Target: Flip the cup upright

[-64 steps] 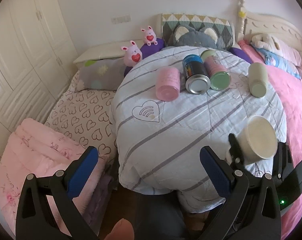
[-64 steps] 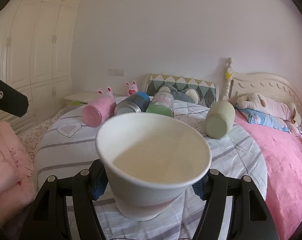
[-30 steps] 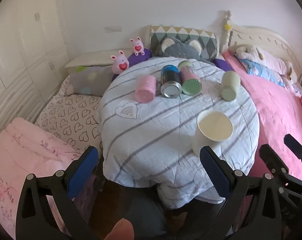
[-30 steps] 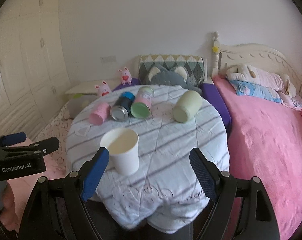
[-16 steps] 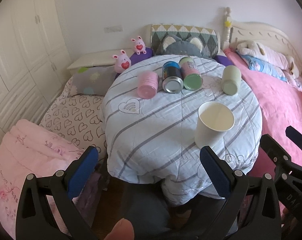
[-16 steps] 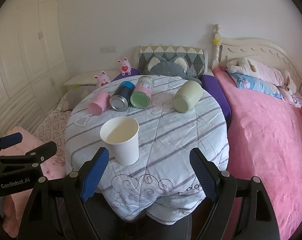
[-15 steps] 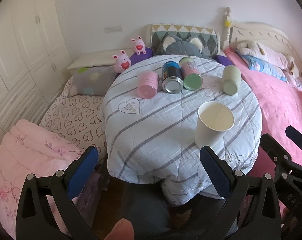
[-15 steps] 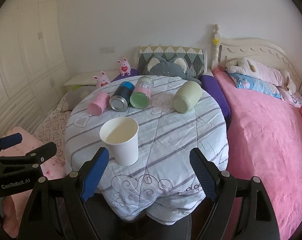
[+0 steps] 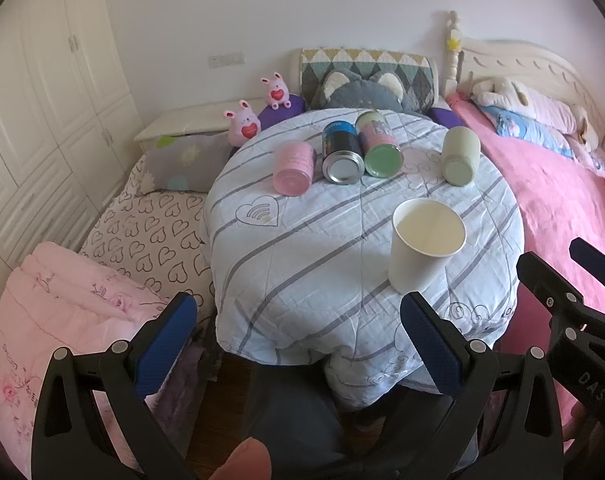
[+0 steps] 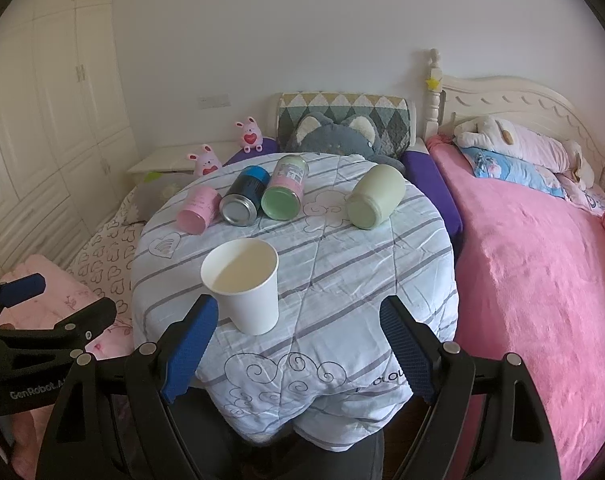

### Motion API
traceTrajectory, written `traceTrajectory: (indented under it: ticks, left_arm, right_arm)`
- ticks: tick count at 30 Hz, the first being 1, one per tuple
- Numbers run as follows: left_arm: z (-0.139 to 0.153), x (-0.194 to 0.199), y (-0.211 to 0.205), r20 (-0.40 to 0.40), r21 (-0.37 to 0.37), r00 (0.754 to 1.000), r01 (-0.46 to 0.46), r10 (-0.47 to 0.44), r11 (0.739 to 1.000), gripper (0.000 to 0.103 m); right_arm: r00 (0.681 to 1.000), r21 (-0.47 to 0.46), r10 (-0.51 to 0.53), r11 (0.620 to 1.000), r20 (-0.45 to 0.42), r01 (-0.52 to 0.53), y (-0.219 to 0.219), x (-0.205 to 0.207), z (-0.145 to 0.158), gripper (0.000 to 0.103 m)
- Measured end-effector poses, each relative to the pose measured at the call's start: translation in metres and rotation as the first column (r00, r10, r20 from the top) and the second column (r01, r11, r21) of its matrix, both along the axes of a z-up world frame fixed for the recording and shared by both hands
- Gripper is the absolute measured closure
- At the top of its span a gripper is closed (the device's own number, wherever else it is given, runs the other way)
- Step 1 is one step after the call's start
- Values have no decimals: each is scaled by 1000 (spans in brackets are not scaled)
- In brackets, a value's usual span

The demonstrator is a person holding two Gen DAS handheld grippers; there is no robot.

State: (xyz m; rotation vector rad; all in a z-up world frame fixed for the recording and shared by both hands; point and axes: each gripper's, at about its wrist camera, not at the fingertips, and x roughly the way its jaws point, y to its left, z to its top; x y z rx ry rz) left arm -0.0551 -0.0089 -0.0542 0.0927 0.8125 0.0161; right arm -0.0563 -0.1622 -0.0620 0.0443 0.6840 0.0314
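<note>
A white paper cup [image 9: 422, 252] stands upright, mouth up, on the round table covered with a striped quilt [image 9: 302, 248]. It also shows in the right wrist view [image 10: 246, 284] near the table's front left. My left gripper [image 9: 298, 344] is open and empty, held back below the table's near edge. My right gripper [image 10: 298, 344] is open and empty, also back from the table, with the cup just beyond its left finger [image 10: 190, 344].
Lying on their sides at the table's far side are a pink cup [image 10: 198, 208], a blue-and-black can [image 10: 244, 196], a green-lidded jar [image 10: 284, 192] and a pale green cup [image 10: 376, 196]. A pink bed [image 10: 534, 264] stands right; pink bedding [image 9: 54, 312] and wardrobes left.
The right gripper let go of the white cup, left it upright on the table and drew back. Over the last half second both grippers barely moved.
</note>
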Motion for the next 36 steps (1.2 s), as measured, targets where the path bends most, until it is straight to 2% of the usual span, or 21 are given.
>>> traceTrajectory:
  ticks: [15,17,21,29,36]
  left_arm:
    - [6,-9,2,9,7,1000,-14,13,1000,0]
    - [16,-18,6,34,-9,999,-13,13,1000,0]
    - [33,-36,5,102,4,995,-18,17,1000,0]
    - [35,-46,3,116,0,993,-13,13,1000,0]
    - [40,-59,1,174,-2,985,-20,20,1000,0]
  right_arm:
    - [1000,12,7,1000,15,-8,-3,-1,11,19]
    - [999,15,9,1000,31,-10,-3,-7,19,19]
    - [997,8,11,1000,81,-12,0,-24,36,19]
    - [996,22,0,1000,85,-2,-3,-35,37,19]
    - [985,26,-29,999,171,25,-5,-57,51,19]
